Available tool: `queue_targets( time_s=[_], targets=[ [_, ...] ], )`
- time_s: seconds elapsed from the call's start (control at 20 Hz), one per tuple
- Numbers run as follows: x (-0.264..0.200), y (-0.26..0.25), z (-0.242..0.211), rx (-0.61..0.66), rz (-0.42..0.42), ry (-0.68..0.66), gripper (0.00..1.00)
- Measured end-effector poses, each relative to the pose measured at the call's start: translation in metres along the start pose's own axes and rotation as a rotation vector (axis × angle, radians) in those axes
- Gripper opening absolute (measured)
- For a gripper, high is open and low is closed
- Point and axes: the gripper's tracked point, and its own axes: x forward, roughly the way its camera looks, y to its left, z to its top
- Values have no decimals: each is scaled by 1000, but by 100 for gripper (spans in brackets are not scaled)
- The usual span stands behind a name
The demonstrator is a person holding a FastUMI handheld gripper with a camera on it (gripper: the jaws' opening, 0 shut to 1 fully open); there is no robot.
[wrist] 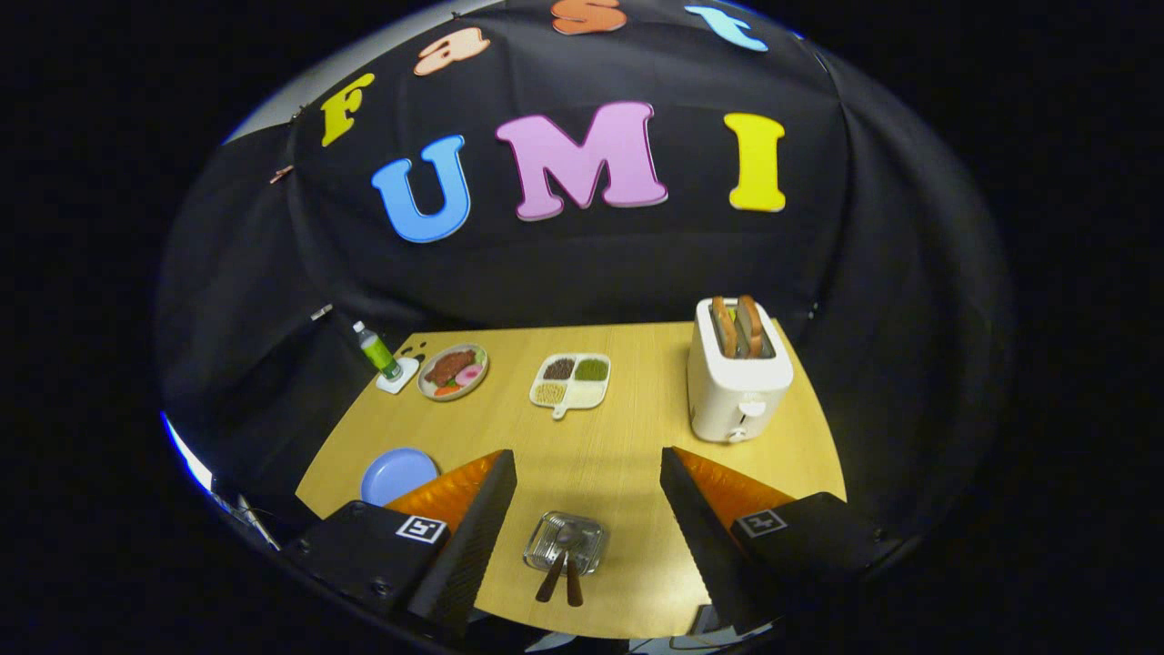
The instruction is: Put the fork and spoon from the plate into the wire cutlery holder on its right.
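The tool (587,473) is held wide open above the tabletop (627,428), with nothing gripped or touched. Between its fingers, the wire cutlery holder (566,543) is seen below, with the fork (552,577) and spoon (574,582) standing in it. The blue plate (396,473) lies just left of the left finger.

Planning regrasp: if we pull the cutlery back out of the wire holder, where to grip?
Grip the two dark handles, which stick out of the wire holder toward the open tongs. Come from the near side, closing across both together; the heads sit inside the mesh.
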Motion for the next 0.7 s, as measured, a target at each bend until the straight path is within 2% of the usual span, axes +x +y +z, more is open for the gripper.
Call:
queue_targets(
  time_s=[0.25,0.4,0.7],
  targets=[
    [-35,6,55,-134,29,-202,99],
    [-51,17,70,-161,81,-257,99],
    [-66,20,78,-223,113,-356,99]
  ],
)
